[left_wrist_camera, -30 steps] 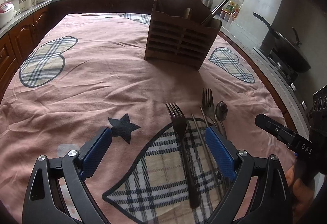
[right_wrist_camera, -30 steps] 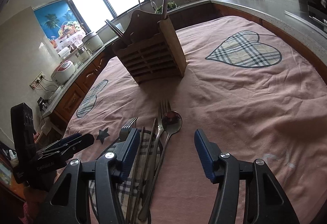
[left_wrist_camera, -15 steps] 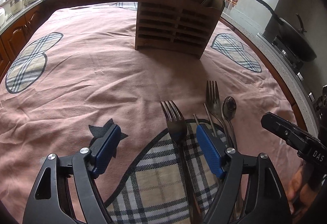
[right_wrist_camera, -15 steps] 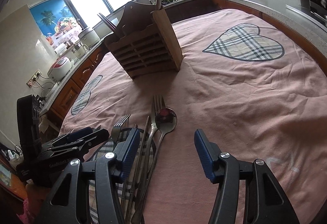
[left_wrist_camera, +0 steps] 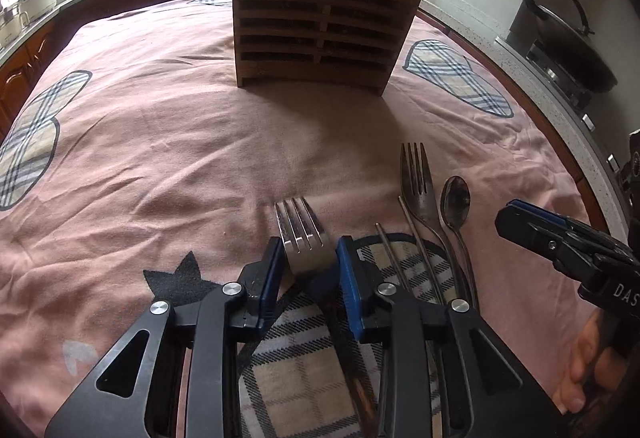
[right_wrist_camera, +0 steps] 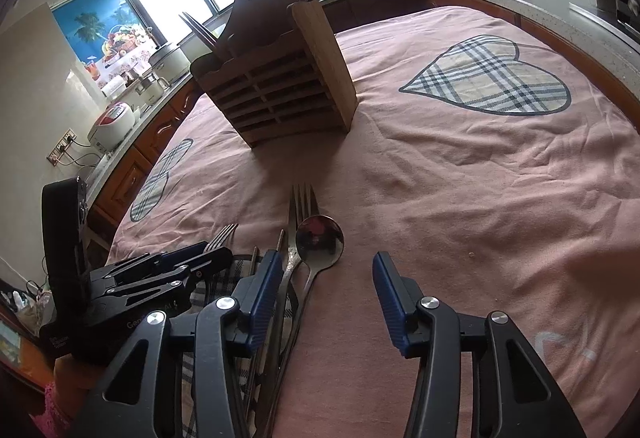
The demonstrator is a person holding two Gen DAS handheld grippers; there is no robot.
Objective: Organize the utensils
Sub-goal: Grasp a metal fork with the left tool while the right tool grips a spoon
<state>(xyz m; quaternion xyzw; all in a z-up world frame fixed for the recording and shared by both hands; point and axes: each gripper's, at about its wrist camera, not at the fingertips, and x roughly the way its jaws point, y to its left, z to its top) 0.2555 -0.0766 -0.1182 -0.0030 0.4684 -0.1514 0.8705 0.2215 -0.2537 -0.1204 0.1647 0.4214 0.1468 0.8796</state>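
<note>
One pink cloth [left_wrist_camera: 168, 142] with plaid hearts covers the table; one wooden utensil rack [left_wrist_camera: 320, 26] stands far, centre. Near lie two forks, one spoon [left_wrist_camera: 455, 200] and two metal chopsticks [left_wrist_camera: 394, 258]. The left gripper [left_wrist_camera: 308, 264] is closing, the left fork [left_wrist_camera: 306, 238] between its pads. The right gripper [right_wrist_camera: 324, 284], jaws apart and closing, hovers by the spoon and right fork [left_wrist_camera: 418, 178].

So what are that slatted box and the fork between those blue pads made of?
The slatted box looks like wood, matte brown with visible grain. The fork, between the closing left gripper pads, looks like polished steel: shiny, reflective tines. Its darker handle could be wood or plastic.
</note>
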